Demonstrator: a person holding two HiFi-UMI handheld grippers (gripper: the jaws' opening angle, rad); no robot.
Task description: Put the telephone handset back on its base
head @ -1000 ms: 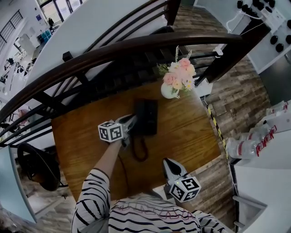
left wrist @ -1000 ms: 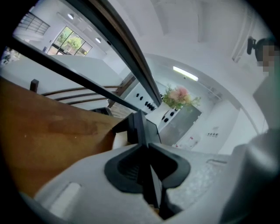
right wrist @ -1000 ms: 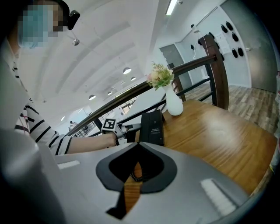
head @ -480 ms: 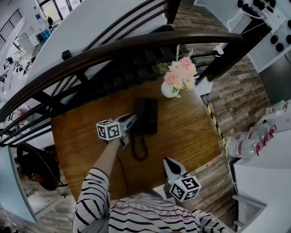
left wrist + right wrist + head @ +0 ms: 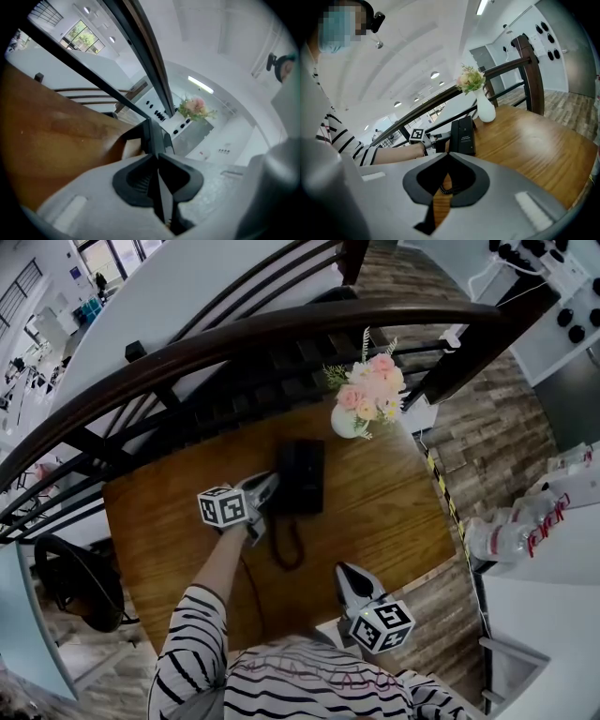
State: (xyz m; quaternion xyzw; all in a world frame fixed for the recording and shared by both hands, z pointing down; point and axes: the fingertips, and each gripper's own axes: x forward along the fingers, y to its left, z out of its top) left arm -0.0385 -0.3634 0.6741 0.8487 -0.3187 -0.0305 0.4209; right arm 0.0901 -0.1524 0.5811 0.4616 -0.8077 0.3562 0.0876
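Note:
A black telephone base (image 5: 309, 476) (image 5: 465, 136) lies in the middle of the wooden table (image 5: 394, 512). The handset (image 5: 286, 479) (image 5: 149, 133) (image 5: 453, 135) lies along its left side. A coiled cord (image 5: 286, 542) loops toward me. My left gripper (image 5: 271, 487) (image 5: 153, 141) is at the handset's left edge, its jaws nearly together and pinched on the black handset. In the right gripper view it shows beside the phone (image 5: 436, 138). My right gripper (image 5: 345, 575) (image 5: 448, 154) hovers near the table's front edge, apart from the phone, shut with nothing in it.
A white vase of pink flowers (image 5: 364, 399) (image 5: 484, 108) stands at the table's far right corner. A dark curved railing (image 5: 234, 343) runs behind the table. Water bottles (image 5: 511, 540) lie on a white counter at right. A black chair (image 5: 80, 582) stands at left.

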